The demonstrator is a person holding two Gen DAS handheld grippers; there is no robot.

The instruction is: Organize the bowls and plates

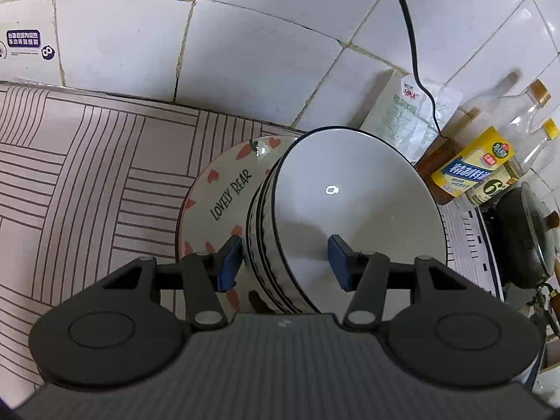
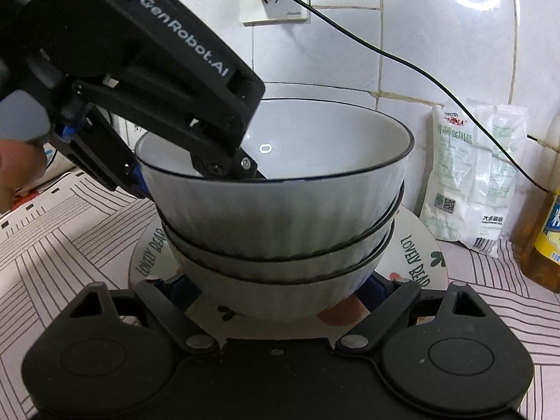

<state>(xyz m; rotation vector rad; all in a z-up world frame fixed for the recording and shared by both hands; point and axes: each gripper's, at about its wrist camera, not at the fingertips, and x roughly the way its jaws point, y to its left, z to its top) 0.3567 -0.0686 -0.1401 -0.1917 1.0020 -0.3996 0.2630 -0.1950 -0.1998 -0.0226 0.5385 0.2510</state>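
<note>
The stack of bowls [image 2: 280, 217], three white ribbed ones with dark rims nested together, sits on the plate [image 2: 420, 245] printed with hearts and "LOVELY BEAR", and that plate rests on the striped counter cover [image 2: 52, 252] close to the tiled wall [image 2: 437, 35]. The left gripper [image 1: 283, 259] straddles the near rim of the top bowl [image 1: 350, 203], one blue pad outside the wall and one inside, with a visible gap on both sides, so its jaws stand apart and hold nothing; the right wrist view shows the same tool reaching down over that rim. The right gripper [image 2: 280, 288] is low in front of the stack, its blue fingers spread wide to either side of the bottom bowl's foot, apparently not pressing on it, though the tips are partly hidden under the bowl's curve. The step in hand looks like either seating the top bowl or letting it go, so the sound way is to keep the stack level. If the left tool is leaving, it should rise straight up along the wall without dragging the rim sideways, since the top bowl already sits a little askew in the nest. If it means to lift, it should close squarely on the wall. The right tool can steady the base without nudging the plate. To the right, a salt bag [image 2: 469, 182], an oil bottle [image 2: 546, 238] and a dangling black cord [image 2: 402, 59] stand near, so sideways swings toward them are best avoided.
</note>
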